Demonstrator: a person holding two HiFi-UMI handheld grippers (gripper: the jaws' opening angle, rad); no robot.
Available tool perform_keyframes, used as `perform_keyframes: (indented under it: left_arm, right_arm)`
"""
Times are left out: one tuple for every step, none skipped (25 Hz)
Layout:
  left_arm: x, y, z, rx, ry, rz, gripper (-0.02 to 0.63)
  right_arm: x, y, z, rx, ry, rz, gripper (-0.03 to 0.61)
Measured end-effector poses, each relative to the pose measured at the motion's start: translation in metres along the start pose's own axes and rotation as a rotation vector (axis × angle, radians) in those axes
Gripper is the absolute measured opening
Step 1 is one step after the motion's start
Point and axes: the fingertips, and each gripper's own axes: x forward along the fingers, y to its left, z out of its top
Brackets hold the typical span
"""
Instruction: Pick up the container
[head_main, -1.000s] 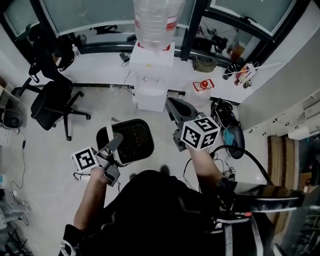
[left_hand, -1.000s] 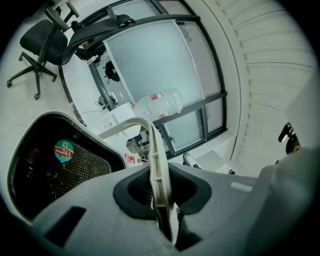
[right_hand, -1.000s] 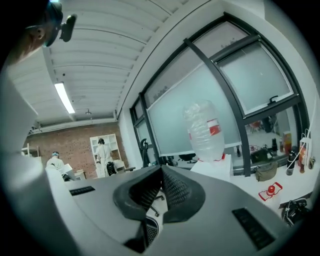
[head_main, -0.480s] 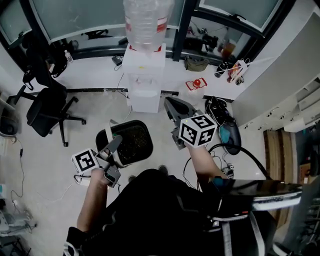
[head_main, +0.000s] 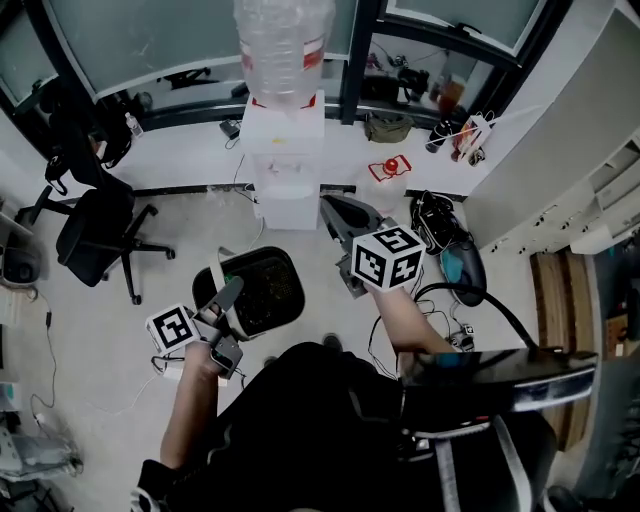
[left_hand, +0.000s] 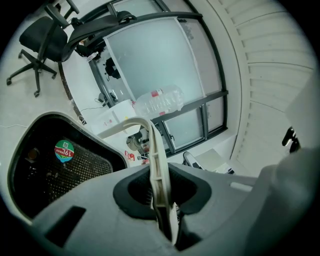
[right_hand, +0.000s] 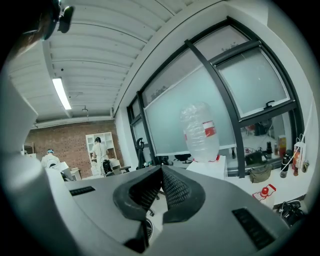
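The container (head_main: 258, 288) is a black mesh bin with a white handle (head_main: 214, 283), held above the floor in the head view. My left gripper (head_main: 226, 298) is shut on that handle. In the left gripper view the white handle (left_hand: 157, 170) runs upright between the pads, and the bin (left_hand: 50, 172) with its round green and red sticker (left_hand: 64, 150) hangs at the left. My right gripper (head_main: 337, 214) is raised to the right of the bin, apart from it. Its jaws (right_hand: 161, 186) are shut with nothing between them.
A white water dispenser (head_main: 284, 165) with a clear bottle (head_main: 282, 45) stands just beyond the bin. A black office chair (head_main: 95, 235) is at the left. Cables and a dark bag (head_main: 450, 245) lie at the right. Two people in white (right_hand: 100, 149) are far off.
The head view has drifted, so the dispenser and chair sit a little further left and higher. The left gripper keeps its hold on the handle. The right gripper has shifted slightly left.
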Motion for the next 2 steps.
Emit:
perform_keyframes:
  left_arm:
    - [-0.0002,0.0015,-0.0006,0.000,0.000,0.003,0.055]
    - [-0.0005,0.0032,-0.0013,0.001,-0.001,0.007,0.055]
  right_arm:
    - [0.0010,-0.0002,-0.0009,0.005,0.002,0.001,0.009]
    - [0.0020,-0.0003,-0.0019,0.010,0.004,0.002,0.008]
